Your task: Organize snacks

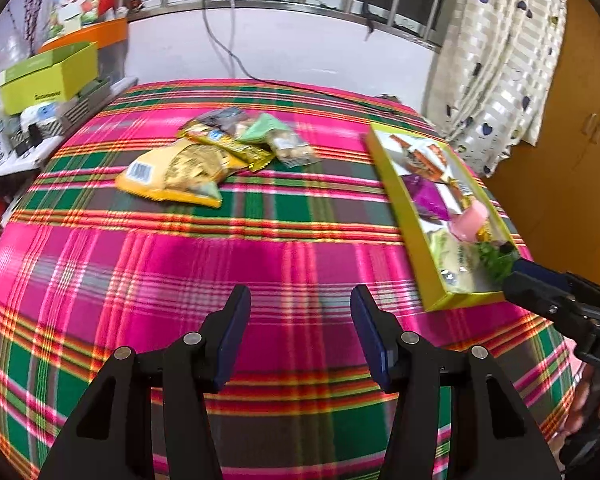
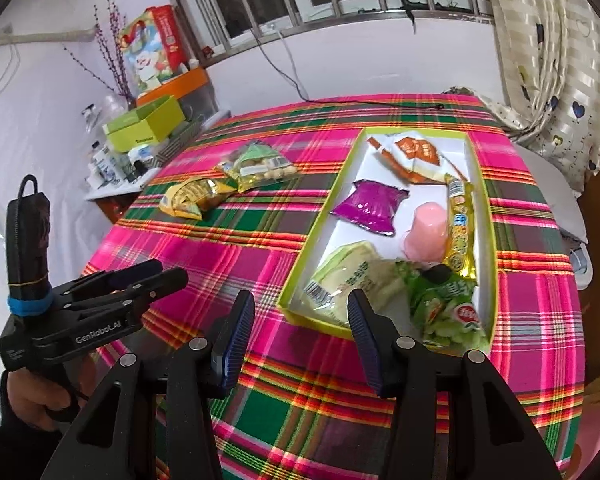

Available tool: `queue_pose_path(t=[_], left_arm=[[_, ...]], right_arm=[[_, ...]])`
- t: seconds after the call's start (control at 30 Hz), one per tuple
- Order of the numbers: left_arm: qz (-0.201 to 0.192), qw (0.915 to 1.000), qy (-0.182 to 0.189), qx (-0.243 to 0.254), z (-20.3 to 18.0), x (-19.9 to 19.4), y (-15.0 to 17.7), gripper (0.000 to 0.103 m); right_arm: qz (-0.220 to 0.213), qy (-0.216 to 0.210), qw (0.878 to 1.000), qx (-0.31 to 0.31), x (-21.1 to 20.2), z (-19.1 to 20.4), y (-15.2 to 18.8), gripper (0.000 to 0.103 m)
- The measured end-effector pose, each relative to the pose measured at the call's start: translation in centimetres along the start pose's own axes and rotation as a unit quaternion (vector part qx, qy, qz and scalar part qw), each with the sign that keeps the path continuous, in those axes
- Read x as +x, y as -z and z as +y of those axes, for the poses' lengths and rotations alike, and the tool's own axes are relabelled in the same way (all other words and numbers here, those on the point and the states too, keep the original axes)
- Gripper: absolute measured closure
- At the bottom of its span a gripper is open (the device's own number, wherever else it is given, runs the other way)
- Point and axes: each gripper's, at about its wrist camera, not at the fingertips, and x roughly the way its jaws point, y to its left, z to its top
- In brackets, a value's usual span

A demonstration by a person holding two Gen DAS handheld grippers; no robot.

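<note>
Right wrist view: shallow yellow-green cardboard tray with a white floor (image 2: pixel 485 216) lies on the pink-and-green plaid cloth (image 2: pixel 228 256) and already holds six snacks — an orange-and-white packet (image 2: pixel 414 154) at 12 o'clock in the tray, a purple foil pouch (image 2: pixel 370 206) at centre left, a pink jelly cup (image 2: pixel 426 232) beside a long yellow wrapped bar (image 2: pixel 458 232) at 3 o'clock, a pale green sachet (image 2: pixel 352 276) at 7 o'clock, and a bright green crinkled bag (image 2: pixel 446 308) at 5 o'clock.

Left to sort: a loose pile of yellow and green packets (image 1: pixel 216 152), well apart from the tray toward 10 o'clock. At least four packets; exact count unclear where they overlap.

Right gripper (image 2: pixel 300 336) hovers at the tray's near edge, jaws parted, nothing between them. Left gripper (image 1: pixel 300 336) hangs over bare cloth, pointing at the pile — jaws likewise parted and empty.

Judgement: somewhat past halfway; the next pick likely comes from the pile.
</note>
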Motion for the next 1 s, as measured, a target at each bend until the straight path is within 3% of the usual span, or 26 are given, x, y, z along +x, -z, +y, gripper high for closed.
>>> queue_pose_path(t=[0.23, 1.0], left_arm=[[0.003, 0.9998, -0.015, -0.011, 1.0, 0.1, 0.6, 0.050], [0.003, 0.9988, -0.042, -0.025, 2.2, -0.5, 1.3, 0.050]], right_arm=[[0.022, -0.017, 1.000, -0.002, 0.5, 0.6, 0.1, 0.056], [0.018, -0.002, 1.000, -0.015, 0.8, 1.1, 0.0, 0.055]])
